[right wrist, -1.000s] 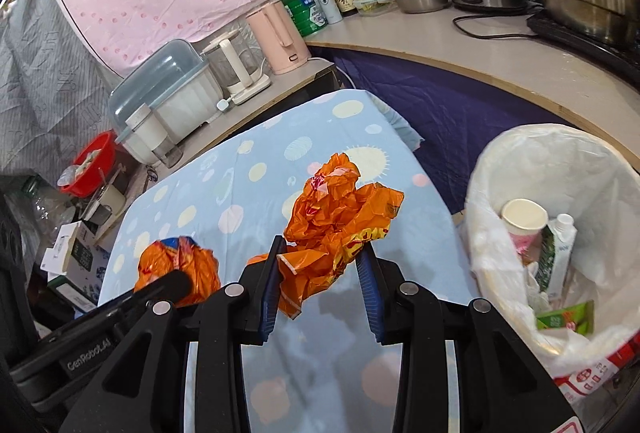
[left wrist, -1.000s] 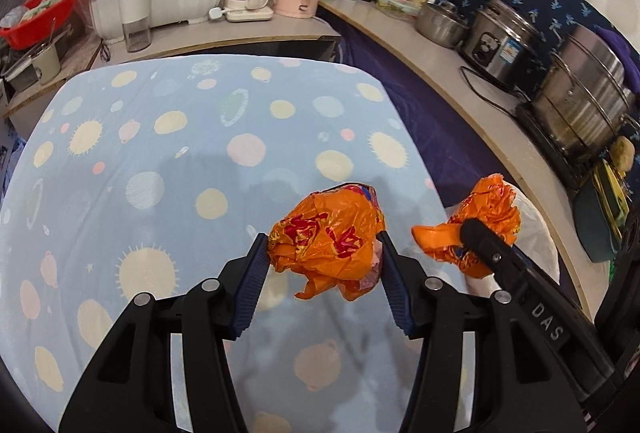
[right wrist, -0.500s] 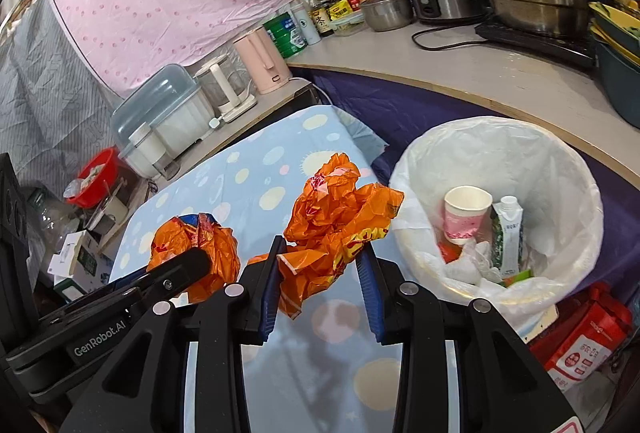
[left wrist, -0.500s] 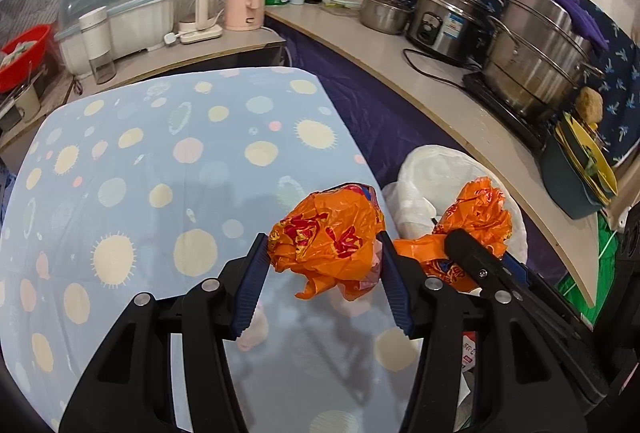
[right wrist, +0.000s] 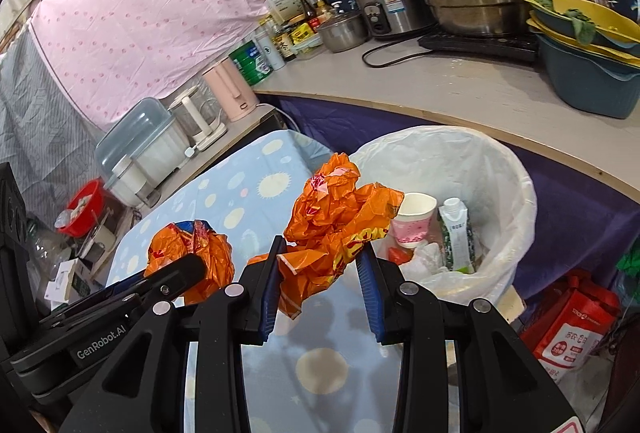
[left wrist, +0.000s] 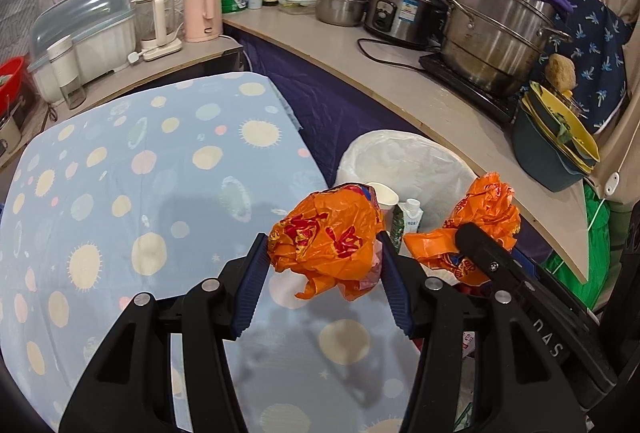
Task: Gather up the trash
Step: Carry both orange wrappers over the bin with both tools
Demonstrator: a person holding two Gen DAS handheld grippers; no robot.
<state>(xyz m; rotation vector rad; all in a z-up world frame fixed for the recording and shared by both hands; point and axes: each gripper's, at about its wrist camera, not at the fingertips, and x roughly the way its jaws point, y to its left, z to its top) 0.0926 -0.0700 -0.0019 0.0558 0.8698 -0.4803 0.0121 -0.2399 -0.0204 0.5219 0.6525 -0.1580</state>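
My left gripper [left wrist: 324,269] is shut on a crumpled orange wrapper [left wrist: 326,243] and holds it above the table's right edge. My right gripper [right wrist: 322,267] is shut on a second crumpled orange wrapper [right wrist: 340,217], beside the left one and nearer the bin. Each wrapper also shows in the other view: the right one [left wrist: 480,217], the left one [right wrist: 188,253]. The trash bin with a white liner [right wrist: 500,169] stands on the floor right of the table, holding a paper cup [right wrist: 414,217] and a milk carton [right wrist: 454,229]. It also shows in the left wrist view [left wrist: 400,157].
The table has a light blue dotted cloth [left wrist: 140,173]. A curved counter [left wrist: 420,105] behind the bin carries steel pots [left wrist: 492,29], a rice cooker, bottles, a pink kettle [left wrist: 202,9] and stacked bowls [left wrist: 556,137]. A red bag [right wrist: 572,329] lies on the floor by the bin.
Both grippers have swung right with their wrappers, from over the table to its right edge. The bin has come into fuller view, close ahead of the right gripper.
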